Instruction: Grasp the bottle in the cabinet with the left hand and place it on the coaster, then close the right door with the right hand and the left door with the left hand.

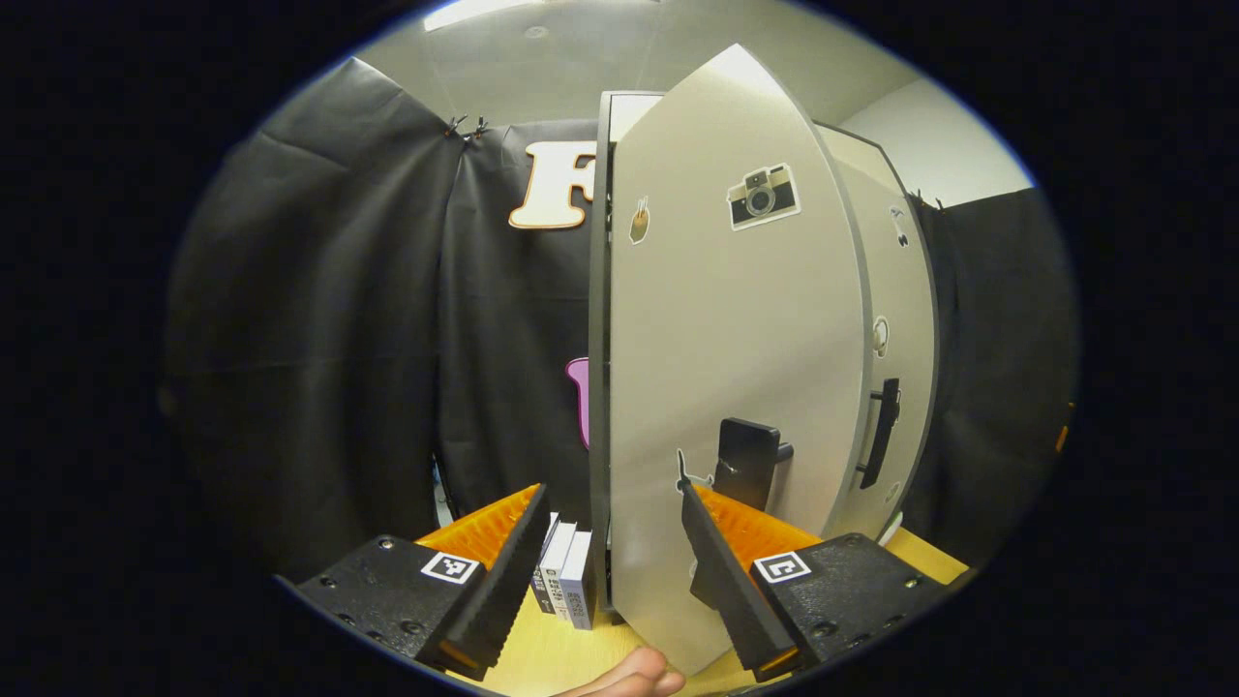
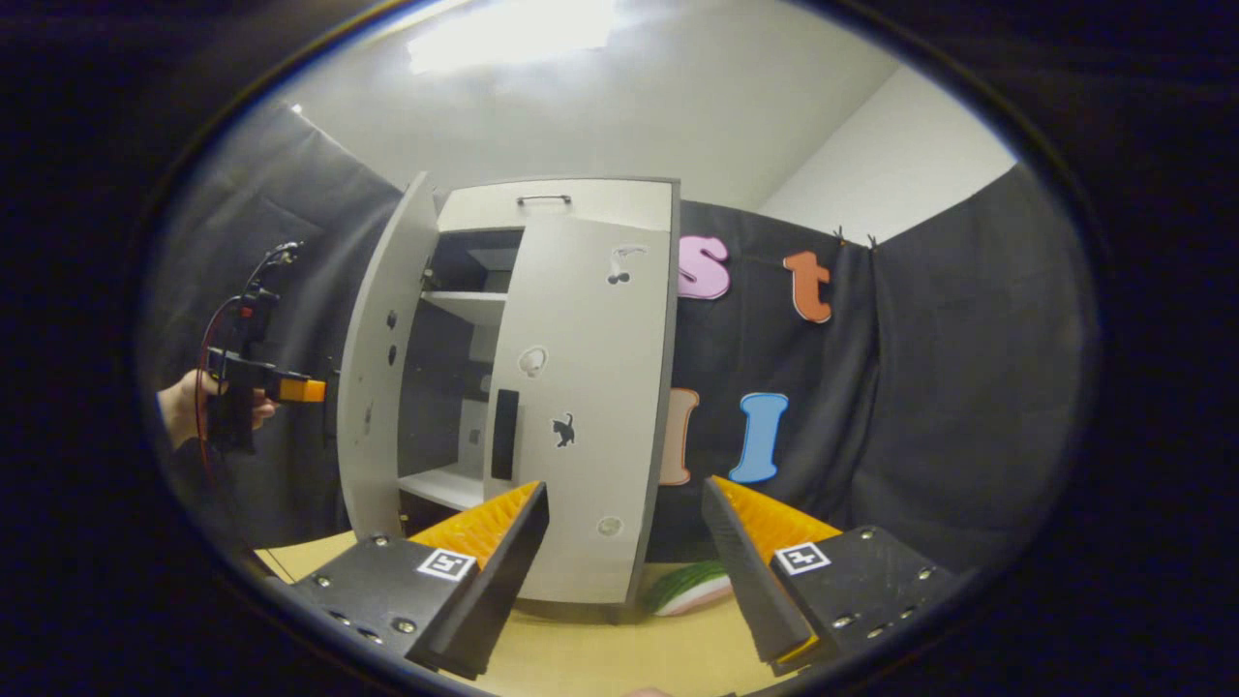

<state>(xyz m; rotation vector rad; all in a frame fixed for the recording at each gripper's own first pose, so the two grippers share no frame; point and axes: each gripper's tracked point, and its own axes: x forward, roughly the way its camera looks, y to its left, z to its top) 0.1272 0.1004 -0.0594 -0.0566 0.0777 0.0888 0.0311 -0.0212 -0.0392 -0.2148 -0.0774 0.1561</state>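
Left gripper view: left door edge between open jaws.

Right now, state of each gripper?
Left gripper: open, holding nothing, at the left door.
Right gripper: open, holding nothing, in front of the right door.

Small boxes on the wooden table; perhaps a watermelon slice.
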